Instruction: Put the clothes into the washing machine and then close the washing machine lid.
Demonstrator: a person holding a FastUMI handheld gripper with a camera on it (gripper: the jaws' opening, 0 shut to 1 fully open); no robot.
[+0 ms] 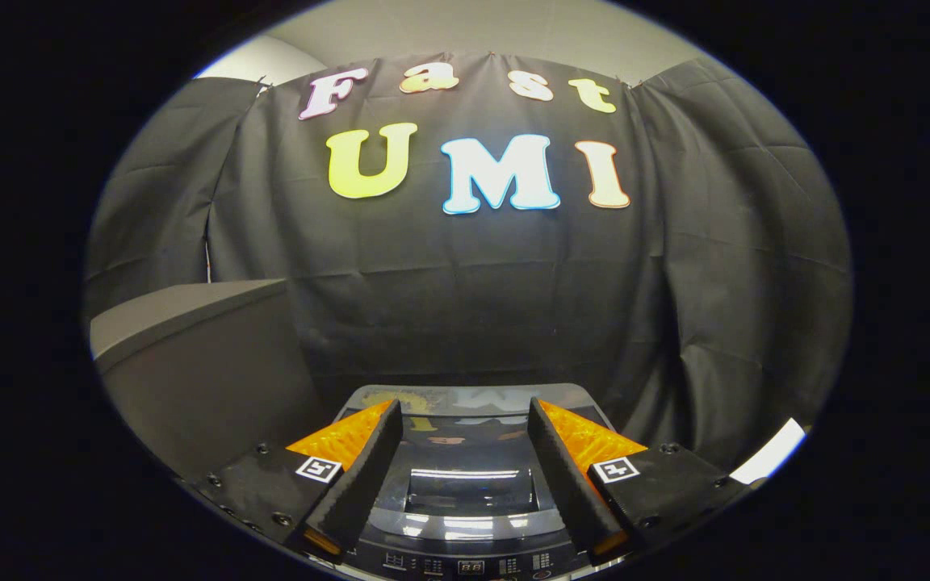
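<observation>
Ahead of you hangs the black cloth wall (465,282). A grey block (198,363) stands beside it. Pale ceiling (465,28) shows above.

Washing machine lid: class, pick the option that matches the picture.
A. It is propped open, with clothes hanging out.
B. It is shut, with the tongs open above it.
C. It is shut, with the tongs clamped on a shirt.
B. The glossy washing machine lid lies flat and shut, and the tongs hang open over it, holding nothing between the fingers.
</observation>
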